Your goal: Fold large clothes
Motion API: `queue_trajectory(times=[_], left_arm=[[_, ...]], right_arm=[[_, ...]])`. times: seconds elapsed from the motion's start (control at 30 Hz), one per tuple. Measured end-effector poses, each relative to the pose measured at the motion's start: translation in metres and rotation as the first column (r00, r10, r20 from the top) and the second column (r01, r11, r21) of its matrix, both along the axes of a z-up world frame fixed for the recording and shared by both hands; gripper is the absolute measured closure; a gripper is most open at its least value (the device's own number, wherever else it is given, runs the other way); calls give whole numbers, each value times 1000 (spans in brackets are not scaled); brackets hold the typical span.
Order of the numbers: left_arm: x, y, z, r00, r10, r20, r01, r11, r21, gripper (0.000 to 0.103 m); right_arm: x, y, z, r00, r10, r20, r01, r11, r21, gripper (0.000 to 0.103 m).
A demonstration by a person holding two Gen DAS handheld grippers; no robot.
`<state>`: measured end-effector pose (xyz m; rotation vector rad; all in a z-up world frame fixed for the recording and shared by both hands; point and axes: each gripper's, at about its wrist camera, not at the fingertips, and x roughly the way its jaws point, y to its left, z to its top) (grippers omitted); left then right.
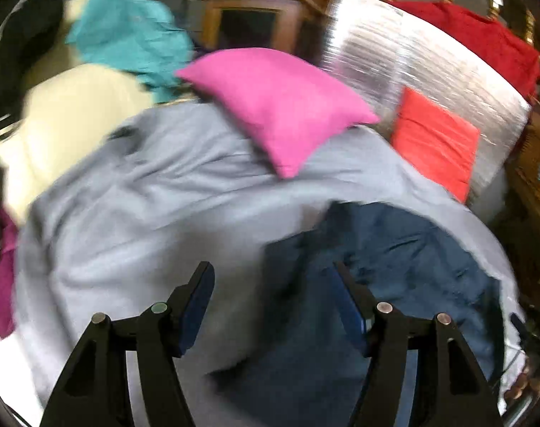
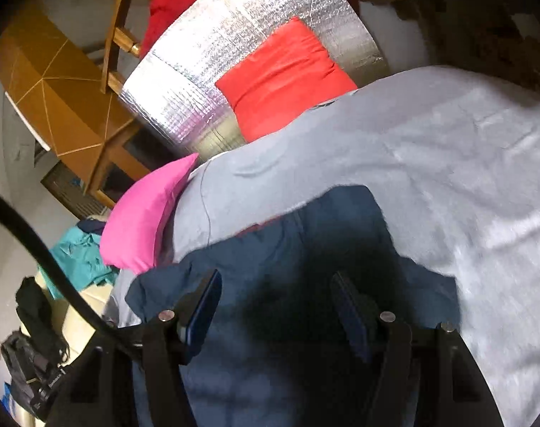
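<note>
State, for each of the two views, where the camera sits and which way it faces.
Left wrist: on the left gripper, looking down over a grey sheet to a pink pillow; only its open black fingers show.
Right wrist: on the right gripper, above a navy garment; open fingers, a black cable.
Shared: sheet, garment, pillow, red cushion.
</note>
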<state>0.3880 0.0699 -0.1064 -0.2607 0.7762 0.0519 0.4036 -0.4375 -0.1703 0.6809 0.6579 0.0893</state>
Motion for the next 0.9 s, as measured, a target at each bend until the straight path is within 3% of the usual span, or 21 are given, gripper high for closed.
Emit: queue_trajectory(times=[0.13,0.23,0.43,0.53,0.7,0.8,0.9], left_arm=[[54,-43,-13,993,-118,-26,116,991,-68,36],[81,-64,-31,986,-155,-60,148,983,-108,36],[126,-66,-61,982,-126,-142,101,979,-178,36],[141,-72,-69,976,-146,-164,118,979,-164,35],[162,-88,-98,950,-171,-262,157,985,-73,26],[162,-92,-97,949,-164,-271,159,986,-38,25],[157,-94,-86,957,-148,-248,147,989,-23,25]], right_arm=[[26,4,-5,999,22,-31,-21,1000,8,35],[36,5,-9,999,38,-34,-36,998,49,35],[47,13,-13,994,106,-15,-104,990,97,35],[53,27,-12,987,159,-8,-158,984,82,35],[65,44,-24,983,181,-32,-178,981,78,35],[74,47,-38,985,137,-105,-137,991,14,37],[77,37,-48,986,111,-120,-105,993,59,37]])
